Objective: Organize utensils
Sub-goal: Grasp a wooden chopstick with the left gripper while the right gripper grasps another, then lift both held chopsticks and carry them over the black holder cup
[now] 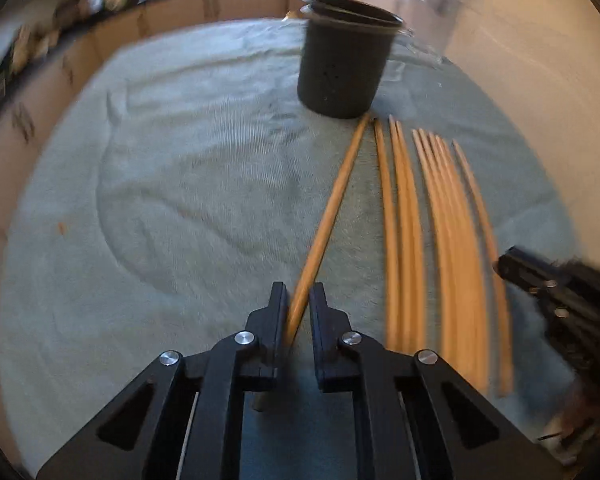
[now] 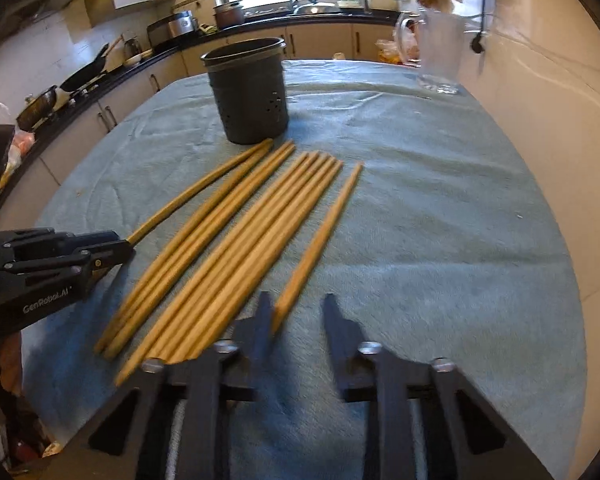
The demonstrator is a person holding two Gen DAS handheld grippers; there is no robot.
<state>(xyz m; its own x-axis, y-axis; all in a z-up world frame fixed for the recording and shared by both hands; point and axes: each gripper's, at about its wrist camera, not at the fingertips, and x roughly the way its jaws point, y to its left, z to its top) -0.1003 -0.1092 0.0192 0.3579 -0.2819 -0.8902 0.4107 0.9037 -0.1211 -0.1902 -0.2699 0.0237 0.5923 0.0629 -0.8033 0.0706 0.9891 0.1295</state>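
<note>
One chopstick (image 1: 332, 208) in left tongs (image 1: 299, 300) (holder (image 1: 346, 56) beyond).

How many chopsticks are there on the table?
10, I think: one chopstick in the left tool, three neighbours beside it, five in the middle bunch, a lone one by the right tool. The blurry bunch may hide one.

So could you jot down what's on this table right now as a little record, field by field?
surface: table under a pale green cloth
container: dark holder, upright at the far end of the chopsticks, nothing seen sticking out of it
utensils: wooden chopsticks lying side by side on the cloth
left gripper: jaws shut on one chopstick, angled away from the row
right gripper: jaws open, holding nothing, just short of the rightmost chopstick
also there: clear glass pitcher at the far right
</note>
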